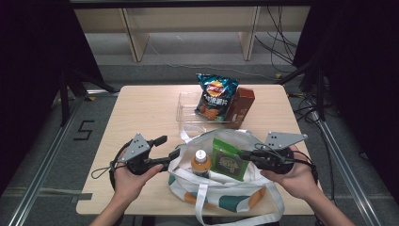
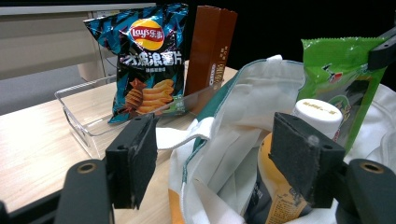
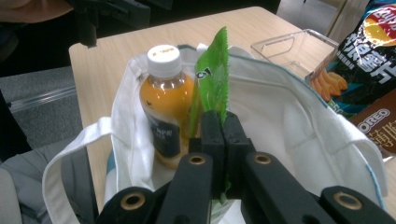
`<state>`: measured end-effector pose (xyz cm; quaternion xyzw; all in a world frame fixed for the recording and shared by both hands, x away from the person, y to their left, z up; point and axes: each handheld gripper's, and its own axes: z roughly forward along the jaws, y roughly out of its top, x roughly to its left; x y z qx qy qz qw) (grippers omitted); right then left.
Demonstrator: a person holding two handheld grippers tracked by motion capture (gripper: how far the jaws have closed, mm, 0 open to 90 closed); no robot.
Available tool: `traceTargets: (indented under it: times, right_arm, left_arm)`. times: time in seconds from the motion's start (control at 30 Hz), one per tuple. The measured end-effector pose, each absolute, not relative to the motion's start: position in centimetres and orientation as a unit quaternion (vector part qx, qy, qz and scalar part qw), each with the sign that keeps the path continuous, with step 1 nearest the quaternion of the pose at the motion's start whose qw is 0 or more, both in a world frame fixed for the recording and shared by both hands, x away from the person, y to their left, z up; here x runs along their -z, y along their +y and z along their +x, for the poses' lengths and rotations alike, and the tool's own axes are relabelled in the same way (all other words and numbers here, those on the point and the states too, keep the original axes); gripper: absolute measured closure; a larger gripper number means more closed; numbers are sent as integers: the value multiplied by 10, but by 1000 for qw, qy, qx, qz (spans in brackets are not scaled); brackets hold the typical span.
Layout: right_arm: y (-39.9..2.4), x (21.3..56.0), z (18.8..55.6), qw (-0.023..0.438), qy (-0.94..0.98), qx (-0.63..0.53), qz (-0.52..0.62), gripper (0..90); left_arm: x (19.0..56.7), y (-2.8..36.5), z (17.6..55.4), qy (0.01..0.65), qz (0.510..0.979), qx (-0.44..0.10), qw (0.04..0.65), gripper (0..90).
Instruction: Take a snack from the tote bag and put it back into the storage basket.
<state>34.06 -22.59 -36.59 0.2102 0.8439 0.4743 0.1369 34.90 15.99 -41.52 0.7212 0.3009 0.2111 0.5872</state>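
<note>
While left gripper (image 2: 215,161) jaws gape wide, right gripper (image 3: 219,140) jaws pinch a green packet (image 3: 212,77) beside Lay's chips (image 2: 149,58) and an Oreo box (image 2: 208,49).

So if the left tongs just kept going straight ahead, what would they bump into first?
Probably the white tote bag: its open rim sits right between the open left tongs, with the orange drink bottle just behind, though depth is hard to judge.

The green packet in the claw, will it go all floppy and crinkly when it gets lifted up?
Probably a bit. The green packet looks like thin foil, so it may bend and crinkle, yet it stands upright above the right claw, pinched at one edge. It seems light. Its shiny surface could slip.
</note>
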Motion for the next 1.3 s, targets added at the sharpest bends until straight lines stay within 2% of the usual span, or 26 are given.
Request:
traceTargets:
  times: [1.3]
  right_arm:
    - [-231,331,351,178,832,-488,193,900]
  left_arm:
    - [415,160,350,300,722,-211,587,313]
